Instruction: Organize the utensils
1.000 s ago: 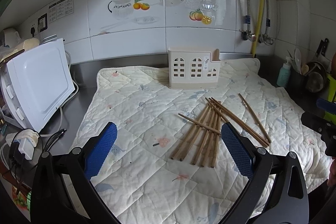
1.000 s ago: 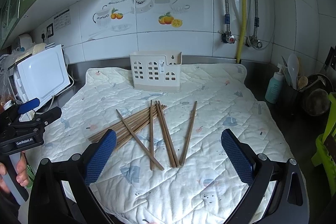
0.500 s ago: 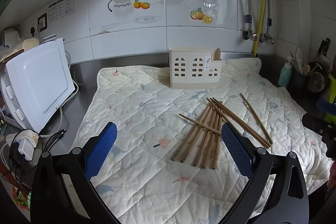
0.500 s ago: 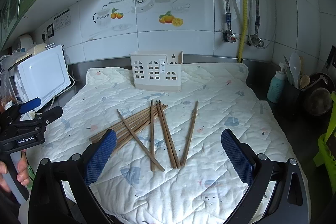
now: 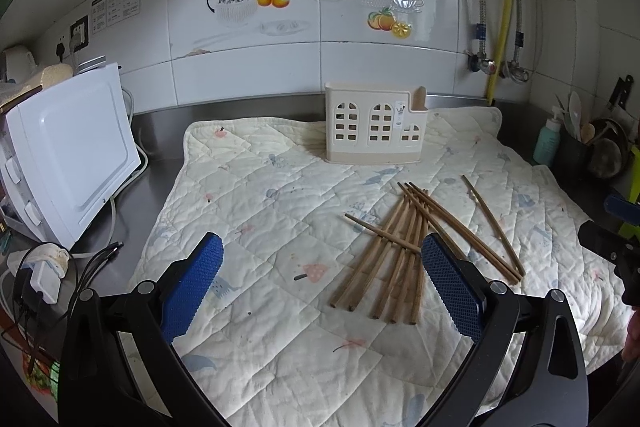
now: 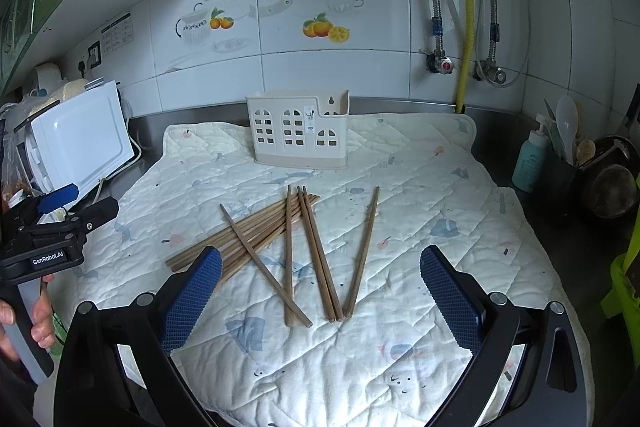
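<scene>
Hovering grippers (image 5: pixel 322 283) (image 6: pixel 320 287) agape over chopsticks (image 6: pixel 288 247)

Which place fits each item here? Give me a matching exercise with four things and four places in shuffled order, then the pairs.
Things:
1. chopsticks
2. utensil holder
3. white appliance
4. teal bottle

Places:
A. on the bare counter, right of the quilted mat
B. upright at the mat's back edge, near the tiled wall
C. lying loose on the mat's middle
D. on the counter, left of the mat

Pairs: 1-C, 2-B, 3-D, 4-A
</scene>
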A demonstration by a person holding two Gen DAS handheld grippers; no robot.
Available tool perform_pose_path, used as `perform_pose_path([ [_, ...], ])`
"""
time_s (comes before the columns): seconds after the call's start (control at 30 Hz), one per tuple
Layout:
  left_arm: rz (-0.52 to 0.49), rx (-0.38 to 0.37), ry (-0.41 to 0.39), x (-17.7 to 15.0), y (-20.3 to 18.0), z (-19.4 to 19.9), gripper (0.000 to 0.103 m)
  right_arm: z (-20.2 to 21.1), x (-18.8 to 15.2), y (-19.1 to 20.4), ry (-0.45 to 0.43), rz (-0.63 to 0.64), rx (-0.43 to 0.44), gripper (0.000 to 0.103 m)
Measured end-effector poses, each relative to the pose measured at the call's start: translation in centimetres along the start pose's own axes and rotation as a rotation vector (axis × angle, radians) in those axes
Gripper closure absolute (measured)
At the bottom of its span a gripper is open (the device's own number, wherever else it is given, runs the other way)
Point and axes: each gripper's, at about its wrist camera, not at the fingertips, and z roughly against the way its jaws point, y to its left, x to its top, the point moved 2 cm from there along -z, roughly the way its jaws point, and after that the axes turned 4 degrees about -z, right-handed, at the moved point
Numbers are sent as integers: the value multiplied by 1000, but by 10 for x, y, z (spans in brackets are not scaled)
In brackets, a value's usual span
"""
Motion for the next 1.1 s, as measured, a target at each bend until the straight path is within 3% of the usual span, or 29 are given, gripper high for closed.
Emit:
perform_pose_path([
  [0.23, 8, -9, 19, -1, 6, -9, 5, -7, 0, -4, 16, -4, -5, 9],
  [0.37, 6, -4, 27, -4, 7, -14, 5, -12, -2, -9, 34, -6, 4, 21],
  [0.53, 15, -1, 36, -6, 9, -20, 5, -19, -10, -9, 60, 11, 34, 29],
  [0.67, 22, -9, 46, -9, 11, -25, 5, -27, -23, -3, 96, 49, 91, 39],
  [0.8, 13, -16, 60, -14, 11, -32, 5, -38, -35, 7, 131, 96, 156, 56],
  [1.1, 15, -33, 114, -24, 13, -54, 15, -77, -52, 11, 227, 165, 247, 81],
])
